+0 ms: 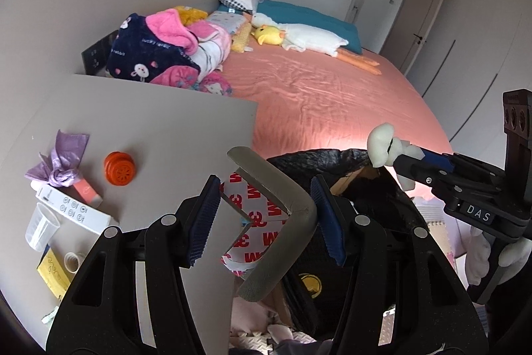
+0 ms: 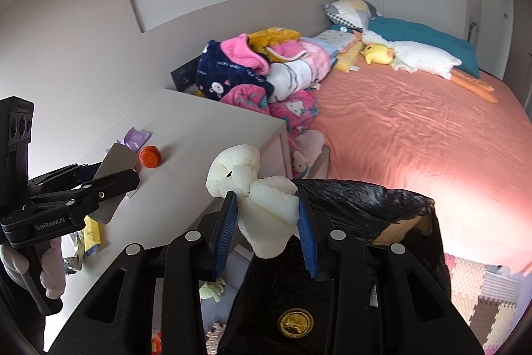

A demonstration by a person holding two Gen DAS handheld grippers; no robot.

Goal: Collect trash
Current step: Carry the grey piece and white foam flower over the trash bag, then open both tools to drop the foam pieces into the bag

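Note:
My left gripper (image 1: 266, 200) is shut on a grey L-shaped corner guard (image 1: 277, 188) whose backing paper has red print. It hangs over the table edge, just left of the black trash bag (image 1: 319, 157). My right gripper (image 2: 266, 205) is shut on a crumpled piece of white foam (image 2: 239, 170), held above the near rim of the same black bag (image 2: 365, 202), which lines a cardboard box. Each gripper also shows in the other wrist view: the right gripper (image 1: 399, 155) with its foam (image 1: 382, 140), and the left gripper (image 2: 109, 185) with the guard (image 2: 116, 160).
The grey bedside table (image 1: 166, 128) carries an orange round cap (image 1: 120, 170), a knotted purple bag (image 1: 63, 162), a white box (image 1: 73, 208) and a clear plastic cup (image 1: 41, 227). Behind lies a bed with a pink sheet (image 1: 332, 95), piled blankets (image 1: 166, 52) and plush toys. Foam mats (image 2: 492, 305) cover the floor.

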